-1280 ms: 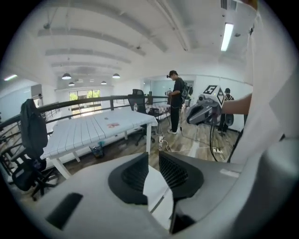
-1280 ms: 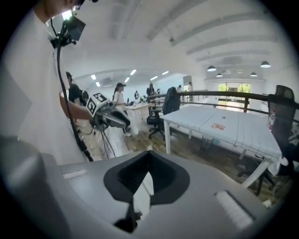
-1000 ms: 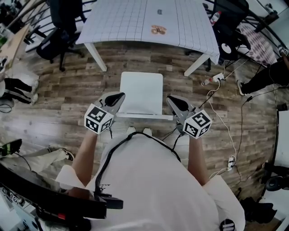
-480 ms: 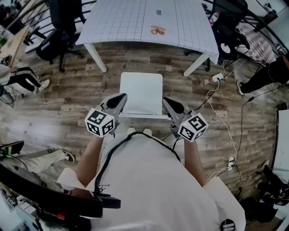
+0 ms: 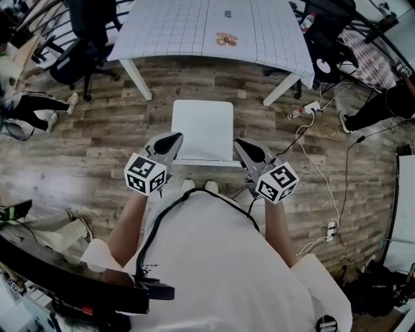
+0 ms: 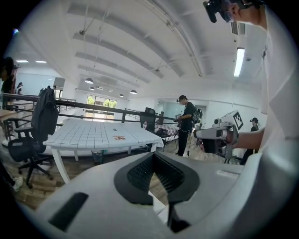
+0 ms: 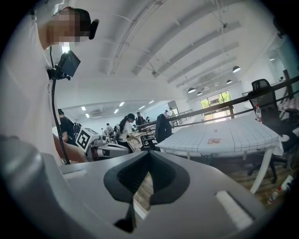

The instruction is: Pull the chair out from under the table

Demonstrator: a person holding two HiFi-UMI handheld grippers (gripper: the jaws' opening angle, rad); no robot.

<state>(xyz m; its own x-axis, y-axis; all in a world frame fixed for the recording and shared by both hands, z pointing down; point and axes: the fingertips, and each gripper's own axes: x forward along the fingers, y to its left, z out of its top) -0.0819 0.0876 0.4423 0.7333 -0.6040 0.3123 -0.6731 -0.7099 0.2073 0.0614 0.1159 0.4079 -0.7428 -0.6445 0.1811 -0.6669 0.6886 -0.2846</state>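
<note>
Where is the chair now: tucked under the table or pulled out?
Out: the white chair stands clear, with bare floor showing between its seat and the table.

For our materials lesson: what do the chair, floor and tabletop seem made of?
Chair: likely plastic; smooth, matte, uniformly white.
Floor: wood or wood-look laminate; grained planks with visible seams.
Tabletop: unclear; white with gridlines, maybe tiles or a printed cover.

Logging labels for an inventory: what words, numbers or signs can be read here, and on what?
None is legible.
Table: small dark label and orange mark, too small to read.
Left cube, right cube: black-and-white square patterns, no letters.
Shirt: tiny print, too blurred.
</note>
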